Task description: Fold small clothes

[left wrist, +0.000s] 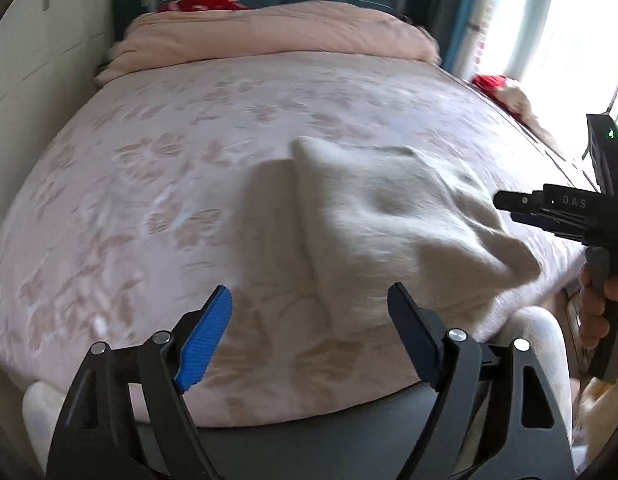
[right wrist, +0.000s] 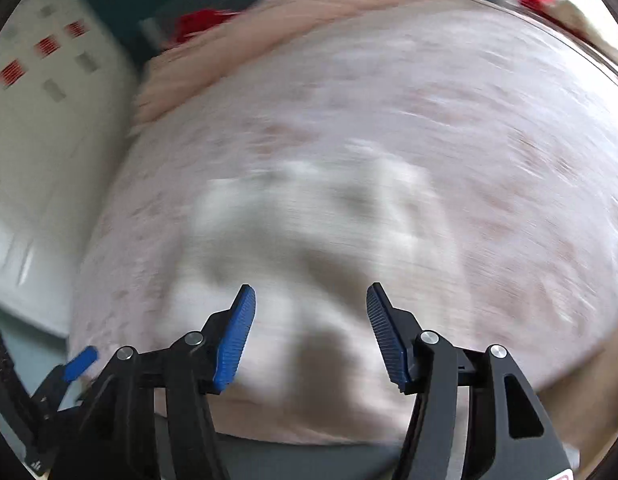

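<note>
We see 2 grippers, left gripper (left wrist: 309, 316) and right gripper (right wrist: 311, 320), fingers spread, empty, above crumpled white garment (left wrist: 389, 208) on pink bedspread (left wrist: 149, 160).

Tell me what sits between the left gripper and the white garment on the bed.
Nothing but bare patterned bedspread. In the left wrist view the open left gripper hovers just short of the white garment, with no other item in that stretch.
</note>
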The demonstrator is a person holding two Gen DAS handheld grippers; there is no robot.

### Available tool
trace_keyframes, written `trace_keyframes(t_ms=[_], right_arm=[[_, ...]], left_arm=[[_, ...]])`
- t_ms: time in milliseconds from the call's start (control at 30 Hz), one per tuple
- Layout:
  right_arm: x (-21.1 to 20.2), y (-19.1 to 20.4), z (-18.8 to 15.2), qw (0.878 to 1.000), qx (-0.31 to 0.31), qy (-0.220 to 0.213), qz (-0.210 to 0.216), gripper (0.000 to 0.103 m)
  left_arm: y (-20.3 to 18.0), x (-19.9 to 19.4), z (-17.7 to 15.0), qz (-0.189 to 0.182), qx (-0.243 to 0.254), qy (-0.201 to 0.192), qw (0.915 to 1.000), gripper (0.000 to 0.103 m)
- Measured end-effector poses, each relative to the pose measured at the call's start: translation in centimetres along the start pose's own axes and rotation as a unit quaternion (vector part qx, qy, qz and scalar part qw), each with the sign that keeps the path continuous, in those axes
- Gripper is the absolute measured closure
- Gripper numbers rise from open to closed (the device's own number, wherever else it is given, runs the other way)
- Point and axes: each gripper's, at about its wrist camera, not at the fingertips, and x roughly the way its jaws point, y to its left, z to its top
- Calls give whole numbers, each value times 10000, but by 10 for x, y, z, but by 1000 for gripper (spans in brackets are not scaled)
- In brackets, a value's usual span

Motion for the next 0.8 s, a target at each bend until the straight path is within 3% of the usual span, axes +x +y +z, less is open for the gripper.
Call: trace_keyframes(t_ms=[67,133,167,200,267,333,400,467,533,667,733,800], right_arm=[[11,-24,-2,9992,360,182,-19,45],[29,-34,-1,9977,558,309,235,46],[39,-30,1,9976,507,362,311,53],[49,-25,5,9980,350,425,323,90],[44,-10,16,9991,65,312,275,88],[3,5,33,9973,-148,-371,614,89],[-22,8,41,9947,-427,-752,553,89],[5,-6,38,9974,-571,-431,79,87],[59,-34,15,9956,-616,512,-483,84],[6,-40,16,9997,1,-242,-26,83],[-32,-30,14,9975,-151,-683,92,83],[-43,-23,7,9968,-323,-693,218,83]], left_arm=[[-16,12,1,-108,140,106,9998,25],[-35,28,1,-146,323,230,9991,25],[-43,36,0,-162,408,295,9986,25],[-48,41,0,-137,456,348,9983,25],[-53,49,0,-48,540,444,9975,25],[-54,53,0,51,552,462,9974,25],[-52,58,-1,69,501,540,9973,25],[-49,72,-4,121,418,730,9964,25],[-46,83,-8,182,360,912,9950,25],[-40,77,-9,157,253,920,9953,25],[-39,66,-4,58,258,806,9964,25],[-38,56,1,0,268,682,9973,25]])
